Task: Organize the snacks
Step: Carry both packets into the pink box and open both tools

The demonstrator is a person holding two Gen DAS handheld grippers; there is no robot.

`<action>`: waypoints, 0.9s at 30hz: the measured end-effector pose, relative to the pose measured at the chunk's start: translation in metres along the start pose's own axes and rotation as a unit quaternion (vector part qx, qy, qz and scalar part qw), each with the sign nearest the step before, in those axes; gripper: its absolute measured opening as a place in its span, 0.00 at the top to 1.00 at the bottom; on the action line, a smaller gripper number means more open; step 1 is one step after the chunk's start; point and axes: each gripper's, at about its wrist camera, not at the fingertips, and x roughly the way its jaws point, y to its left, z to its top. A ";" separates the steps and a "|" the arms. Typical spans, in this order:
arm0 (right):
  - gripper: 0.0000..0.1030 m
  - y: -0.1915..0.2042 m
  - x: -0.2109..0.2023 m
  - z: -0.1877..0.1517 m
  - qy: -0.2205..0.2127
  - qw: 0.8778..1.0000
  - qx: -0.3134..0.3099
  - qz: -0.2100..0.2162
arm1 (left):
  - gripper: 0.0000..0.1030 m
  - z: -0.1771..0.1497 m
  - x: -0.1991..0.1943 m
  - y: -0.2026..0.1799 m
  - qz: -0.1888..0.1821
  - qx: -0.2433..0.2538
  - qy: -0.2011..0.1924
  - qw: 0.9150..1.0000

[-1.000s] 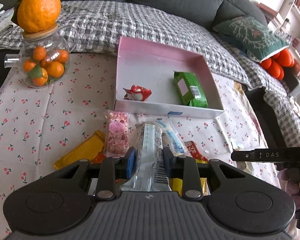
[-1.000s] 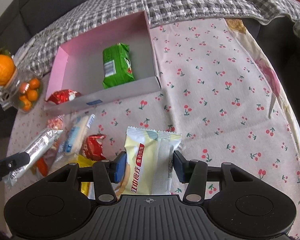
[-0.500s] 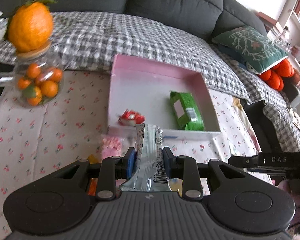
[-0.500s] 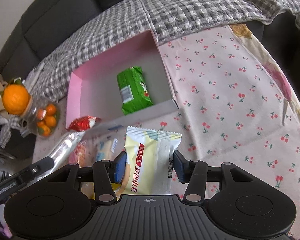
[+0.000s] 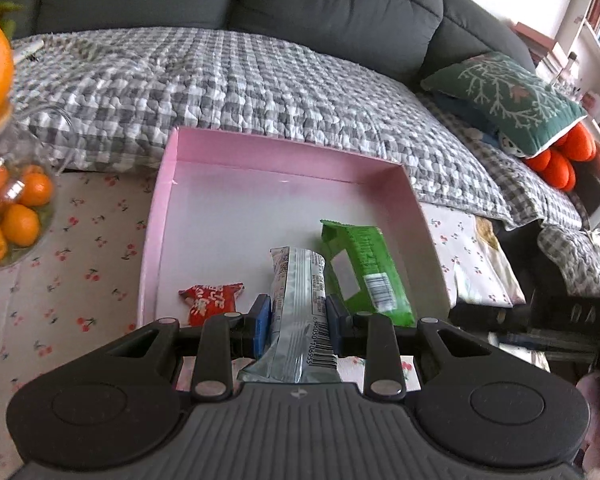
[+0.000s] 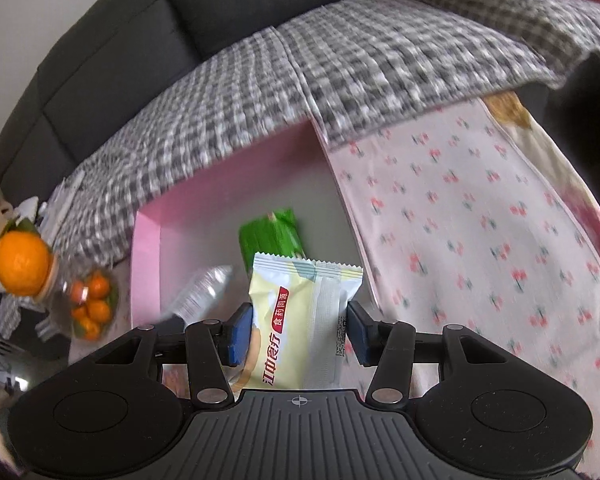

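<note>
Progress: pink box [image 5: 156, 216] holds green packet [image 5: 364, 272] and red candy [image 5: 212, 298] | left gripper [image 5: 299, 314] fingers clamp silver packet [image 5: 300, 304] over box's near edge | right gripper [image 6: 296, 330] fingers grip yellow packet [image 6: 296, 320] above box; both unreleased | Surface: cherry-print tabletop [image 6: 460, 208]; beyond box, checked throw [image 5: 240, 92] on grey sofa [image 5: 320, 4]; left of box, jar of mandarins [image 5: 12, 208].

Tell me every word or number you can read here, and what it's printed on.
"江中食疗" and "食药同源": yellow packet in the right hand-held gripper.
Barcode digits, roughly "050-106955": silver packet in the left hand-held gripper.
Red wrapper, green packet: print too small or blurred.
</note>
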 end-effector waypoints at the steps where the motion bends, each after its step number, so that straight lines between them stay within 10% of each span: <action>1: 0.53 0.002 0.004 0.004 -0.005 1.000 -0.003 0.002 | 0.74 -0.001 0.004 0.002 0.000 -0.002 0.002 1.000; 19: 0.52 0.012 0.066 0.048 -0.068 0.997 -0.040 0.006 | 0.68 -0.003 0.040 -0.003 0.031 0.036 -0.019 0.999; 27: 0.39 0.021 0.080 0.051 -0.069 0.994 -0.085 -0.001 | 0.41 -0.003 0.040 -0.005 0.022 0.037 -0.020 0.999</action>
